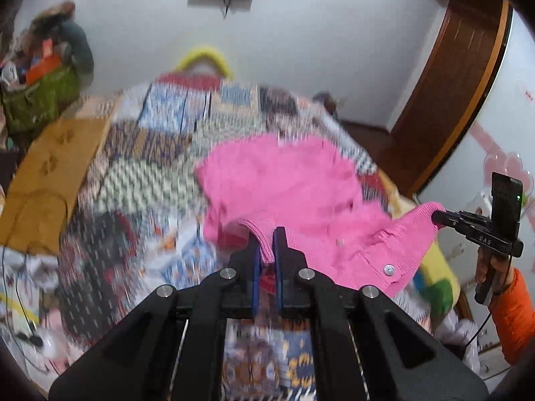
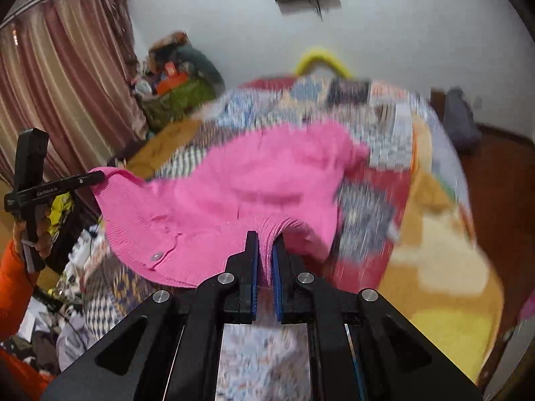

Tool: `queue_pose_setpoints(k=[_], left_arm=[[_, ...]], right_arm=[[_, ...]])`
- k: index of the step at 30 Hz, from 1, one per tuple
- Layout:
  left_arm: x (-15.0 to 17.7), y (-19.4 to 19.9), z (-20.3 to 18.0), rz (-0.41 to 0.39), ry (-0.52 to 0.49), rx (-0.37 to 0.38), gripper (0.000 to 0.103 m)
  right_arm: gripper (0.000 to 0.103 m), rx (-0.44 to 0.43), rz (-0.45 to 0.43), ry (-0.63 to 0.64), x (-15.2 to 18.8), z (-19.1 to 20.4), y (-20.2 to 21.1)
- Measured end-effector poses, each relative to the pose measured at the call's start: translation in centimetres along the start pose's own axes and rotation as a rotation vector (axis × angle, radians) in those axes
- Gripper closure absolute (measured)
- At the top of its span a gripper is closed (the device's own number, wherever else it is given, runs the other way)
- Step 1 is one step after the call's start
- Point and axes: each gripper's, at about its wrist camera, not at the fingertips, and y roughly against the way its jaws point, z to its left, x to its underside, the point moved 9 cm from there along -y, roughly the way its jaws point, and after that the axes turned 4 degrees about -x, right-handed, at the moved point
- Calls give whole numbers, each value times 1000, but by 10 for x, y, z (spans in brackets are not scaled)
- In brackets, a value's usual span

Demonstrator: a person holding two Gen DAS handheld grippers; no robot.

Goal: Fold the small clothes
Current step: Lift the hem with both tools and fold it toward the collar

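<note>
A pink knitted cardigan (image 1: 287, 183) with snap buttons hangs spread above a patchwork quilt on a bed; it also shows in the right wrist view (image 2: 234, 193). My left gripper (image 1: 266, 237) is shut on one ribbed hem corner. My right gripper (image 2: 265, 244) is shut on the other ribbed corner. Each gripper shows in the other's view: the right gripper (image 1: 438, 217) at the right edge, the left gripper (image 2: 100, 177) at the left edge, both pinching the hem. The garment is lifted and stretched between them, its far end trailing on the quilt. Both views are motion-blurred.
The patchwork quilt (image 1: 150, 173) covers the bed (image 2: 384, 133). A brown blanket (image 1: 50, 173) lies at the left. A green bag of clutter (image 1: 40, 93) stands by the wall. A wooden door (image 1: 461, 83) is at the right, curtains (image 2: 60, 93) at the left.
</note>
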Motion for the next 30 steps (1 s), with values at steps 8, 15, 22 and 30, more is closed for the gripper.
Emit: queue_pose_setpoints(k=[8,15,22,30], left_arm=[[-86,-22,9,-99,34,-38,97],[-125,-100,42,-47,85,-106,97],[-122,-204,77,77,96,-176,97],[-114,-294,105,192,98,-231,97]], right_arm=[[97,47,-129,58,-86,-10,-2],[97,79,-91,44,-121,-45,-57],[96,131,14,3,-130,-100,-135],[95,168,68,-77,-138,-148,-178]])
